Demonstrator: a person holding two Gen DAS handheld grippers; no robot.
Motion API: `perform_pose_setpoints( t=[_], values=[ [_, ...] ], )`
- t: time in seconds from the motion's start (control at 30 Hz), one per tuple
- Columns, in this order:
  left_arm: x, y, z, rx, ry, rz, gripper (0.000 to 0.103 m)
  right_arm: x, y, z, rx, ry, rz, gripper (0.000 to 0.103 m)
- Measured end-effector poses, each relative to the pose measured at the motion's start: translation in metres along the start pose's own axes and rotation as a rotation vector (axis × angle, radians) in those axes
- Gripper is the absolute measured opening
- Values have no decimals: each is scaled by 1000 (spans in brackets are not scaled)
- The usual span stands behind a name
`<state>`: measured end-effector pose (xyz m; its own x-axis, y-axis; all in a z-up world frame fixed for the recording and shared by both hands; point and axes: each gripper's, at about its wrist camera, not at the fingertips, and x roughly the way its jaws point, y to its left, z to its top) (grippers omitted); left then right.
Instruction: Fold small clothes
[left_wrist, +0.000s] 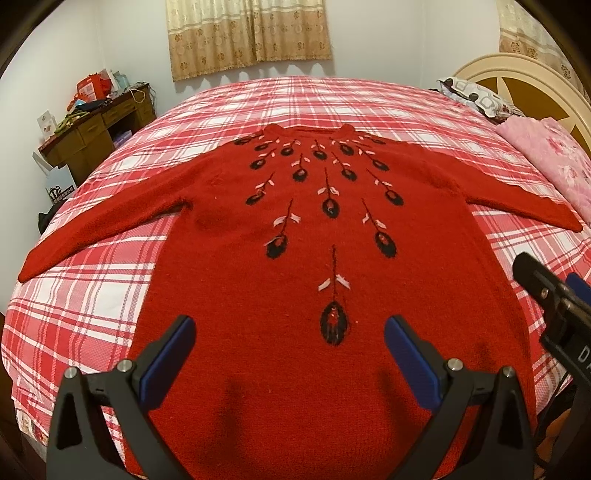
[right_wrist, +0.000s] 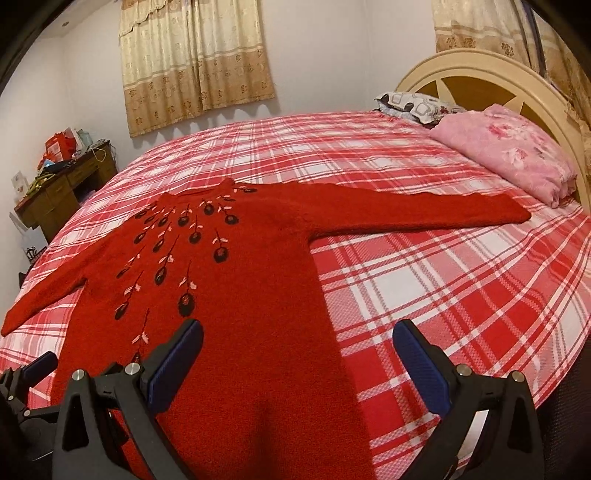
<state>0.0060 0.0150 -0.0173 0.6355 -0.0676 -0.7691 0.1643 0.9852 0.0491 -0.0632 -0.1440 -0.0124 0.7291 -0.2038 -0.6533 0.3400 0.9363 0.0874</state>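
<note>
Each gripper, the left gripper (left_wrist: 290, 326) and the right gripper (right_wrist: 297, 330), fills the bottom of its own frame: two matte black triangular arms tipped with flat blue pads (left_wrist: 168, 360), with round silver screws (left_wrist: 123, 365) at the pivots. White lettering marks the right gripper's black housing at the left view's right edge.

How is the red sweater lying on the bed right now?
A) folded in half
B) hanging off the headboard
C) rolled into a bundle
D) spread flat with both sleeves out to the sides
D: the red sweater lies flat on the plaid bedspread, sleeves stretched outward.
</note>
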Motion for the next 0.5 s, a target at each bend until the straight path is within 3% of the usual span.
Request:
perform_pose_setpoints(
  t=[0.27,0.5],
  values=[
    [8,1,-1,-11,23,-5,103,5,-3,5,-2,-1,-15,102],
    [6,16,12,-27,-35,-32,103,1,-44,34,45,-108,-80,102]
  ],
)
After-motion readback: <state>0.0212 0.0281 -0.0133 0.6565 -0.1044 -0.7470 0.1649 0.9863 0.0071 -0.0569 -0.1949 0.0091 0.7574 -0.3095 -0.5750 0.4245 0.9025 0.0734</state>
